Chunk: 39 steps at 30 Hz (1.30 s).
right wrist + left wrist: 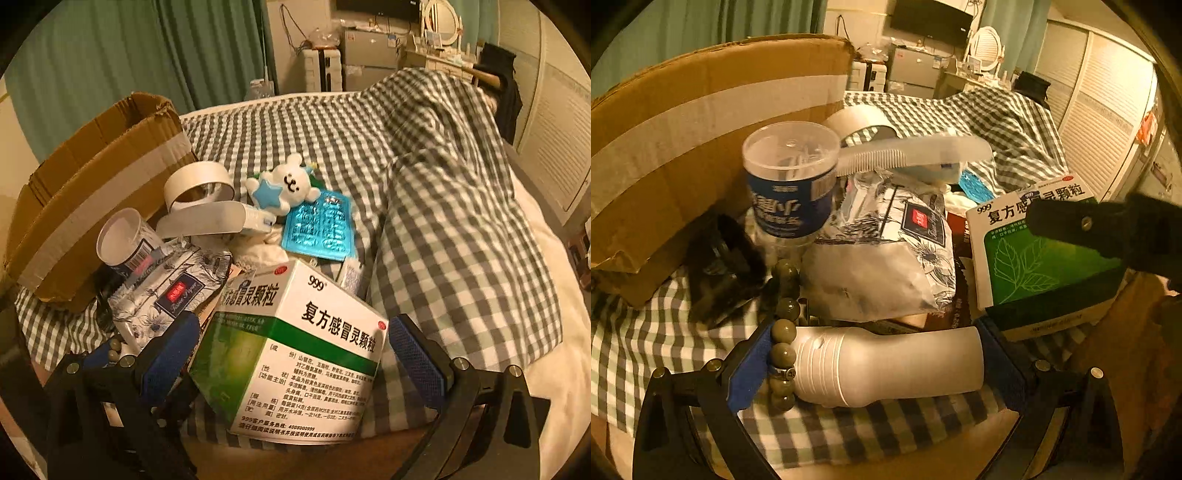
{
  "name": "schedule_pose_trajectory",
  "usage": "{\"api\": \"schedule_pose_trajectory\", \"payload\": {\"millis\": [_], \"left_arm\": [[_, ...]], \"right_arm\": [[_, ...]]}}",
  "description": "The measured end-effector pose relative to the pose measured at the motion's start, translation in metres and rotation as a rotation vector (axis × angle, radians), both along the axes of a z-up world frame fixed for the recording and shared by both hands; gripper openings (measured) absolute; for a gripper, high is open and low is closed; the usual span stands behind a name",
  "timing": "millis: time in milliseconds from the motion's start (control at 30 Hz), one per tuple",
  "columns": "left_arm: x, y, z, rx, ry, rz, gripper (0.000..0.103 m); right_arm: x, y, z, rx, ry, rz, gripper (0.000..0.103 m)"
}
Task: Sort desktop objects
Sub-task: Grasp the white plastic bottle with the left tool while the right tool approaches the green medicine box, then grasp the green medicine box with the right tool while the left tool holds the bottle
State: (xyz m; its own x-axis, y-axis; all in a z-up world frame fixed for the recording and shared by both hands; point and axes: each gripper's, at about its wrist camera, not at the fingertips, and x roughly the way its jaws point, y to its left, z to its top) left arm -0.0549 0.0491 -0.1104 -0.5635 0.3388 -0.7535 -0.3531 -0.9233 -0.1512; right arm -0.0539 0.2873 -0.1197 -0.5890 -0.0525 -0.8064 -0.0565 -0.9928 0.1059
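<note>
Left claw (875, 373) is straddling the white bottle (886, 369) at 6 o'clock, pads wide; right claw (291, 354) is gaping around the medicine box (295, 343), neither seemingly clamped yet; next, closing, then carrying toward the cardboard box (92, 192) at 10 o'clock.

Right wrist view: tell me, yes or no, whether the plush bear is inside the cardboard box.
No. The plush bear lies on the checkered bedcover beside the cardboard box.
</note>
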Motion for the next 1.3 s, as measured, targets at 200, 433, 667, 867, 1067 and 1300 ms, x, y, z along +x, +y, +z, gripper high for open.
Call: {"api": "schedule_pose_trajectory", "payload": {"millis": [200, 433, 667, 867, 1067, 1300], "left_arm": [[0.002, -0.018, 0.005, 0.009, -0.011, 0.053, 0.102], [0.003, -0.054, 0.007, -0.002, -0.035, 0.16, 0.102], [-0.001, -0.067, 0.005, 0.0, -0.061, 0.188, 0.102], [-0.002, -0.056, 0.001, -0.037, -0.066, 0.166, 0.102], [-0.001, -0.053, -0.003, -0.06, -0.072, 0.151, 0.103], [-0.001, -0.053, -0.004, -0.067, -0.068, 0.146, 0.103]], "right_arm": [[0.014, -0.002, 0.011, -0.065, 0.059, 0.054, 0.103], [0.024, -0.017, 0.02, -0.124, 0.095, 0.126, 0.102], [0.026, -0.018, 0.022, -0.15, 0.101, 0.138, 0.1], [0.014, -0.011, 0.017, -0.072, 0.045, 0.122, 0.1], [-0.007, -0.003, 0.002, -0.015, -0.062, 0.071, 0.101], [-0.017, 0.001, -0.012, -0.006, -0.121, 0.037, 0.103]]}}
